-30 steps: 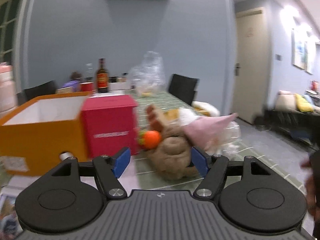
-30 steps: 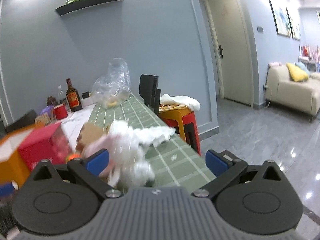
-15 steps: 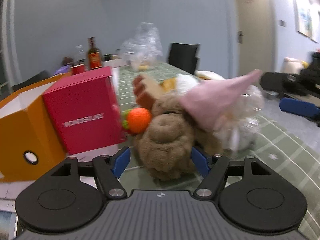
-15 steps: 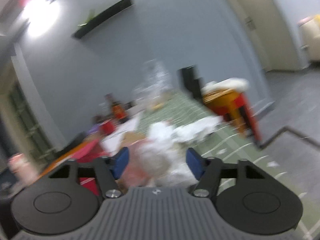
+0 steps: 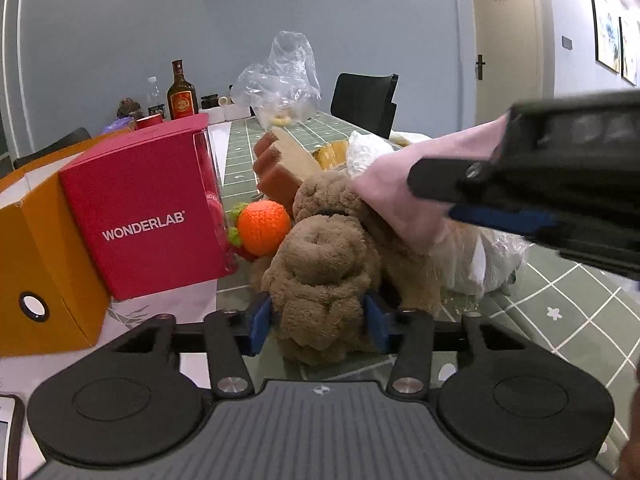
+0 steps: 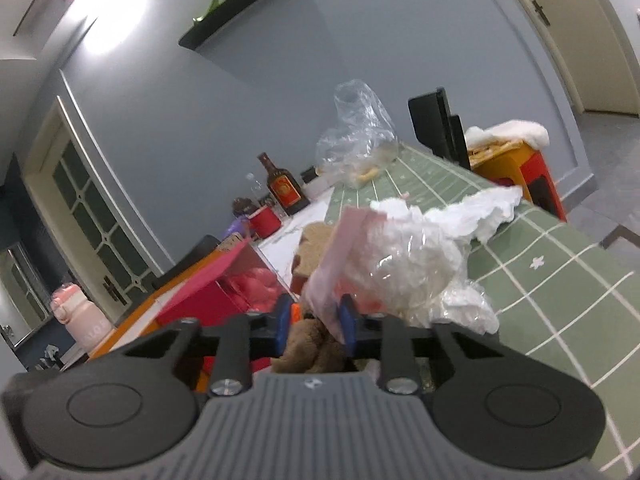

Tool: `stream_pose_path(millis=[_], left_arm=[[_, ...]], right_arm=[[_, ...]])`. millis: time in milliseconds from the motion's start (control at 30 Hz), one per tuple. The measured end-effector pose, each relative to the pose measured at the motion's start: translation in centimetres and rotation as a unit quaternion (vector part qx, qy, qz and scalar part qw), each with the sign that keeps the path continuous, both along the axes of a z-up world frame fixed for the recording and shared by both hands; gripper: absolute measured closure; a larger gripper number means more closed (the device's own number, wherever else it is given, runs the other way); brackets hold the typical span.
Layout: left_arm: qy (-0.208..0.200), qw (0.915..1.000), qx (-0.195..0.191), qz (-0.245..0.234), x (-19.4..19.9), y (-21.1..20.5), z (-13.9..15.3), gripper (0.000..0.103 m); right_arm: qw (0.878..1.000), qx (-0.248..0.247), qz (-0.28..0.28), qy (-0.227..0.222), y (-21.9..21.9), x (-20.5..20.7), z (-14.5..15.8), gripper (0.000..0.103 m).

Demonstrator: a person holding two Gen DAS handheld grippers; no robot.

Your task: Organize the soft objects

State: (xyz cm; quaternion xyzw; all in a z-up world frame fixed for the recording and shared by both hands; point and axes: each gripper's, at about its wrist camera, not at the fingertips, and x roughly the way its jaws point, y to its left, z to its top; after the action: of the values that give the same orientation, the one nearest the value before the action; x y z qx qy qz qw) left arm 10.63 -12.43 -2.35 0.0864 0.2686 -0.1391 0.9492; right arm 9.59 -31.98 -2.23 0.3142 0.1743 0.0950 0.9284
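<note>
Nearest me, my left gripper (image 5: 318, 322) has its blue pads pressed into the lower body of the brown plush (image 5: 324, 256), which sits on the green cloth (image 5: 560, 292) just right of the red box (image 5: 148, 208); I judge that low grip is there to anchor or lift the toy while the other tong works above it. My right gripper (image 6: 314, 322) is pinched together on the pink cloth (image 6: 334, 264) that drapes over the plush's right shoulder, and I take that as peeling the cloth off so the two soft things can be sorted apart. Just behind the plush sit a knitted orange (image 5: 264, 228) and a brown sponge (image 5: 280, 168), touching or nearly so, with crumpled white plastic (image 6: 420, 256) to the right. The orange bin (image 5: 44, 264) stands left of the red box, its top open, a likely home for these. Farther off are a bottle (image 5: 182, 94) and a clear bag (image 5: 286, 80).
</note>
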Motion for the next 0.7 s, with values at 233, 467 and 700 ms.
stream_pose_path(millis=[233, 467, 700], left_arm=[[-0.007, 0.9998, 0.016, 0.006, -1.1, -0.3, 0.0, 0.061], [-0.020, 0.9996, 0.019, 0.011, -2.7, 0.0, 0.9, 0.064], [-0.007, 0.9996, -0.027, -0.004, -5.0, 3.7, 3.1, 0.064]], right_arm=[[0.999, 0.007, 0.002, -0.044, -0.3, -0.6, 0.0, 0.103], [0.994, 0.035, 0.027, -0.099, -0.7, -2.7, 1.6, 0.103], [0.990, 0.033, 0.044, -0.133, 0.0, -4.4, 3.4, 0.103]])
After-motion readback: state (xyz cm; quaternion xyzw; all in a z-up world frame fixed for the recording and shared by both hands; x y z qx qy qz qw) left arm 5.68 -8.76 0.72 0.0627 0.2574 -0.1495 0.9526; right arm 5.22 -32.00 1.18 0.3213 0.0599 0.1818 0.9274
